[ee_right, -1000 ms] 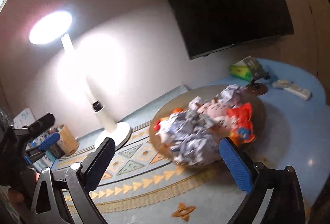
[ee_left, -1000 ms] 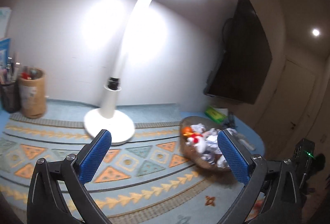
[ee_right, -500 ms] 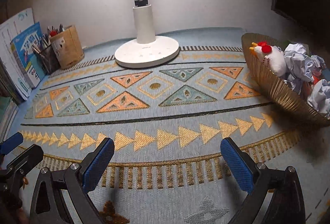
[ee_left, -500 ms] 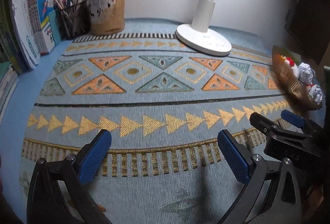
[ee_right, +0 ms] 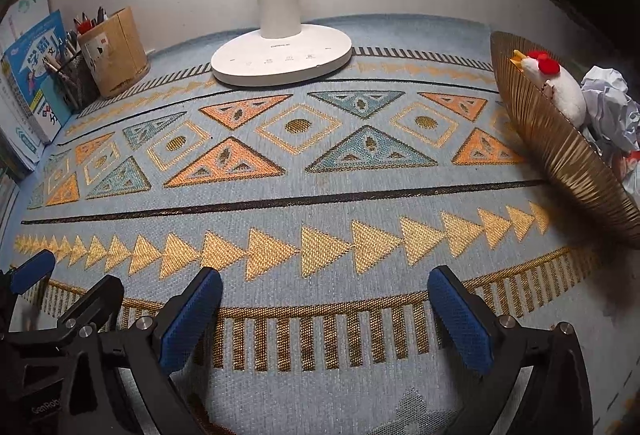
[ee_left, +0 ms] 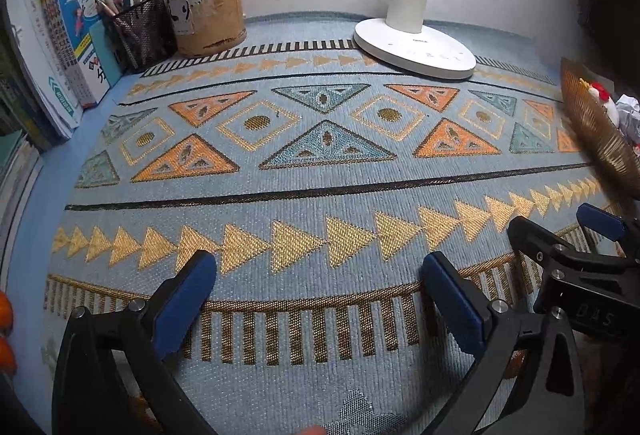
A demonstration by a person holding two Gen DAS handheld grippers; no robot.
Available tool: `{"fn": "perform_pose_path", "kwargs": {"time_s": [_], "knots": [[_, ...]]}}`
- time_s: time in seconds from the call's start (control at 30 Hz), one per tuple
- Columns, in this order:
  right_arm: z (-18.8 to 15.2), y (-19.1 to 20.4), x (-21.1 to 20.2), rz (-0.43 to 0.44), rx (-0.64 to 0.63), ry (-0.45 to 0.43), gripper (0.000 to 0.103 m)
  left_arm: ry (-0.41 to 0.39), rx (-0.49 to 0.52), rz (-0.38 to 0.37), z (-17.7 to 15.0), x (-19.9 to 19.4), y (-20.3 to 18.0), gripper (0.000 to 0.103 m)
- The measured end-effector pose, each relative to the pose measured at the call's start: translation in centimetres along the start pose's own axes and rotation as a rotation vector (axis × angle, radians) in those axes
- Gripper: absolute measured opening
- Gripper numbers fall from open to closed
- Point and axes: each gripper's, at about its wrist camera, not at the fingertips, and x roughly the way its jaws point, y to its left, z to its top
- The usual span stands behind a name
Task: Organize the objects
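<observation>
Blue-padded fingers of the left gripper (ee_left: 318, 301) are spread wide apart, and nothing is held between them; they are poised just above the patterned mat (ee_left: 320, 191) on the table. The right gripper (ee_right: 325, 309) is likewise held wide open and empty over the same mat. A white lamp base (ee_right: 282, 61) is taken as landmark: to its right, at the mat's edge, a gold ribbed bowl (ee_right: 560, 155) is seen, in which a white plush chicken (ee_right: 560, 91) and crumpled paper (ee_right: 608, 103) are kept. To the lamp's left, a tan pen holder (ee_left: 206, 7), a mesh pen cup (ee_left: 140, 31) and upright books (ee_left: 80, 23) are found. Compared with half a second earlier, both views are slightly closer to the mat, and the layout is unchanged.
</observation>
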Motion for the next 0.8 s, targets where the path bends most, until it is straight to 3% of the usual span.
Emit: {"fn": "perform_pose_path", "kwargs": {"time_s": [0.17,0.8], "knots": [[0.46,-0.12,0.26,0.028,-0.051,-0.001,0.103,0.000,-0.001,-0.001,0.44,0.37,0.16,0.103],[-0.04,-0.35,-0.18,0.047,-0.034,-0.019,0.103,-0.002,-0.041,0.017,0.68,0.25,0.44,0.102]]}}
